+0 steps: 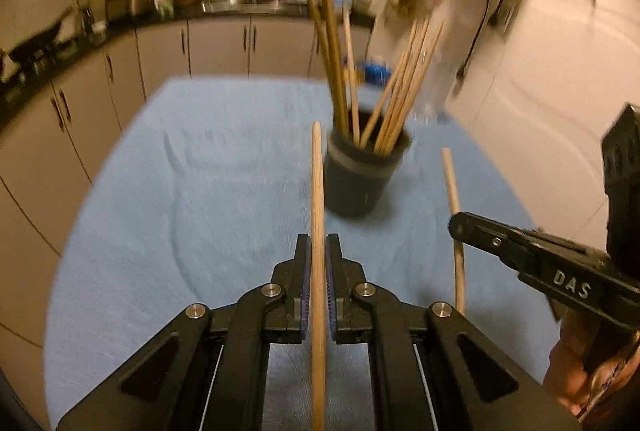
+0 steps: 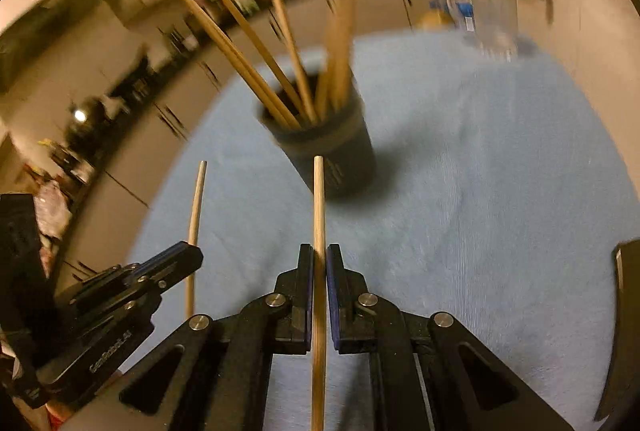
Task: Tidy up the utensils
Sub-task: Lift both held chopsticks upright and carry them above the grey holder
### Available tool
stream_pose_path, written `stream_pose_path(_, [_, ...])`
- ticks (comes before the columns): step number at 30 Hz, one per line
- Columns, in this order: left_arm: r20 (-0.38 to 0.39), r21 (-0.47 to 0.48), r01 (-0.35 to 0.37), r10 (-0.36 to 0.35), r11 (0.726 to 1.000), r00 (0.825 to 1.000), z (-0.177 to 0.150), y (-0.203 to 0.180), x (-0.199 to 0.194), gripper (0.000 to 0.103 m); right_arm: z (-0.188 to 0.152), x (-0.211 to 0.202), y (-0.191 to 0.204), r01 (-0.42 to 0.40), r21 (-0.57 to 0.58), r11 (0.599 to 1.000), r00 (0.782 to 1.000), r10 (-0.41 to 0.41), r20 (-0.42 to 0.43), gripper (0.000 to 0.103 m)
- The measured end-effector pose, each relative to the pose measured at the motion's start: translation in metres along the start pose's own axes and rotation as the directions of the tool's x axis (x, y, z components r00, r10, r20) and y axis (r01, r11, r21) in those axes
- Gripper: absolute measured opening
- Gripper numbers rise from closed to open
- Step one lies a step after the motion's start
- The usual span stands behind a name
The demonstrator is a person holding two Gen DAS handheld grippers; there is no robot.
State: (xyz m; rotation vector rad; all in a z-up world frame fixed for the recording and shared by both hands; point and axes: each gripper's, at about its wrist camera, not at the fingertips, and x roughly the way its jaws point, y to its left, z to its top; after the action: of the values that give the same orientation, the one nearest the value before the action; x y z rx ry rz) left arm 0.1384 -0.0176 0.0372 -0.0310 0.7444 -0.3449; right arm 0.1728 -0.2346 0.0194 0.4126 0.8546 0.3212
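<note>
A dark round holder (image 1: 360,173) stands on the blue cloth (image 1: 180,191) with several wooden chopsticks (image 1: 340,71) leaning out of it. My left gripper (image 1: 318,251) is shut on a wooden chopstick (image 1: 317,183) that points toward the holder, lifted off the cloth. In the left wrist view the right gripper (image 1: 460,227) comes in from the right, shut on a second chopstick (image 1: 452,183). In the right wrist view my right gripper (image 2: 319,259) pinches its chopstick (image 2: 319,199) just short of the holder (image 2: 332,155), and the left gripper (image 2: 192,251) holds its chopstick (image 2: 196,203) at the left.
A clear plastic bottle (image 2: 488,3) stands at the cloth's far right edge. Kitchen cabinets (image 1: 220,47) and a cluttered counter with a sink (image 1: 240,3) run behind and to the left. A white wall (image 1: 560,71) is on the right.
</note>
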Motion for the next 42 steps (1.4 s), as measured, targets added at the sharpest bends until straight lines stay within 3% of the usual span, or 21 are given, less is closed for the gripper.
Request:
stream_pose_path(5, [0.099, -0.010, -0.001, 0.002, 1.000, 0.995, 0.002, -0.003, -0.033, 0.007, -0.006, -0.041, 0.021, -0.013, -0.051, 0.999, 0.983, 0.022, 0.183, 0.007])
stream_pose_path(10, [0.113, -0.003, -0.012, 0.012, 1.000, 0.994, 0.003, 0.002, -0.039, 0.007, -0.005, -0.056, 0.024, 0.004, -0.069, 0.998, 0.965, 0.014, 0.262, 0.007])
stream_pose_path(42, [0.108, -0.020, 0.019, -0.017, 1.000, 0.994, 0.014, 0.002, -0.037, 0.007, -0.001, -0.081, 0.009, -0.010, -0.012, 1.000, 0.945, 0.013, 0.326, 0.007])
